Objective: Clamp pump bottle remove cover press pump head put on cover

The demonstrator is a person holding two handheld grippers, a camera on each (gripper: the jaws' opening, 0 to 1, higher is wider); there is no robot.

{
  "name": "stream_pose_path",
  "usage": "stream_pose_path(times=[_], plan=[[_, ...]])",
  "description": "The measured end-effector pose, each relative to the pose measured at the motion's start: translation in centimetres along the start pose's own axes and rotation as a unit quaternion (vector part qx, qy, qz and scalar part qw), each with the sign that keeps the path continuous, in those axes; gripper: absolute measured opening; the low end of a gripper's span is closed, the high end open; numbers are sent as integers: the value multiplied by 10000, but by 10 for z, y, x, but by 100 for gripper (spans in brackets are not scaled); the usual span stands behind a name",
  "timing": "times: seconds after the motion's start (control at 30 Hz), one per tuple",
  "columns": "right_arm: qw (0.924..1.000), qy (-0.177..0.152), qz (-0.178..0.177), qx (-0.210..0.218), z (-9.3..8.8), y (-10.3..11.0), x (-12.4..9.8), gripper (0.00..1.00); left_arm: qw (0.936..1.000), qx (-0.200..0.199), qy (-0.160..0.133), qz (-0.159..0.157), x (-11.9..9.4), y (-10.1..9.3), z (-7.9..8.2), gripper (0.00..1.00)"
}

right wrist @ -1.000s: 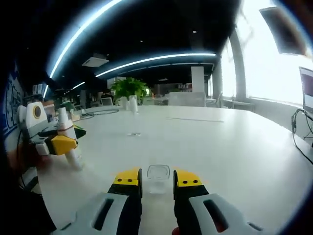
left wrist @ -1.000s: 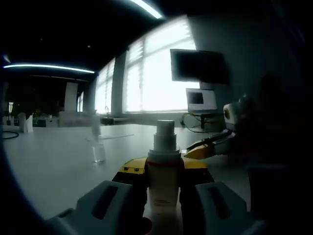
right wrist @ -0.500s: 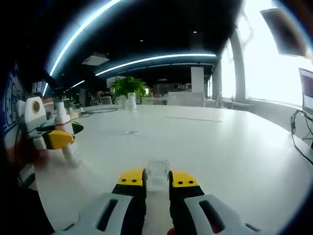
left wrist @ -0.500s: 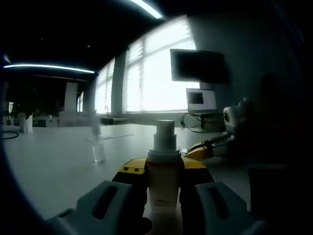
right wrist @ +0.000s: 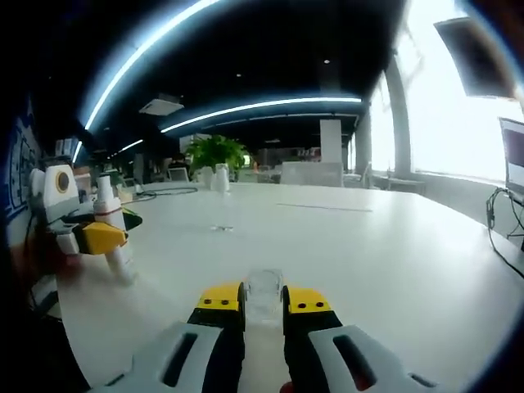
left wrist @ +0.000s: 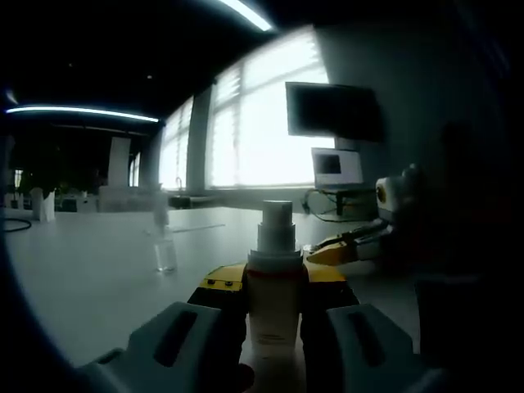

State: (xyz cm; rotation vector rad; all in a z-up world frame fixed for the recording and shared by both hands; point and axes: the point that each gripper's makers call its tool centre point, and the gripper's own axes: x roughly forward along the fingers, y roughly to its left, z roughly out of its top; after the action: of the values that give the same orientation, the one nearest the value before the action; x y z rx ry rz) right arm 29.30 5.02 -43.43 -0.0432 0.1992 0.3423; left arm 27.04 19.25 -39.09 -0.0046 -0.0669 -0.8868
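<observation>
Clear plastic cover [right wrist: 264,291] pinched in the right gripper [right wrist: 263,304]; white pump bottle [left wrist: 273,299] clamped by the left gripper [left wrist: 273,323] above the pale counter [right wrist: 393,270].
The smooth cover could slip or seat crooked on the bare pump head [left wrist: 277,225]. A small clear bottle [left wrist: 165,254] stands left of the pump bottle, a laptop [left wrist: 337,166] beyond; neither blocks.

Dim room, windows [left wrist: 262,131] blown out white; ceiling strips [right wrist: 246,105] glare, edges bend with fisheye, foreground backlit and murky.
</observation>
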Motion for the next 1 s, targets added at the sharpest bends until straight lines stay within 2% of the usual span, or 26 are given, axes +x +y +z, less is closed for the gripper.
stream_pose_path(times=[0.33, 0.43, 0.7, 1.0], plan=[[9998, -167, 3, 104, 5, -1, -1, 13, 10000, -20, 3, 3, 0, 0, 0, 15], [9997, -143, -84, -162, 4, -2, -2, 13, 10000, 49, 2, 18, 0, -1, 1, 15], [9995, -199, -51, 259, 8, -7, -1, 13, 10000, 32, 8, 14, 0, 0, 0, 15], [9997, -199, -46, 161, 7, -5, -2, 13, 10000, 30, 8, -1, 0, 0, -1, 15]])
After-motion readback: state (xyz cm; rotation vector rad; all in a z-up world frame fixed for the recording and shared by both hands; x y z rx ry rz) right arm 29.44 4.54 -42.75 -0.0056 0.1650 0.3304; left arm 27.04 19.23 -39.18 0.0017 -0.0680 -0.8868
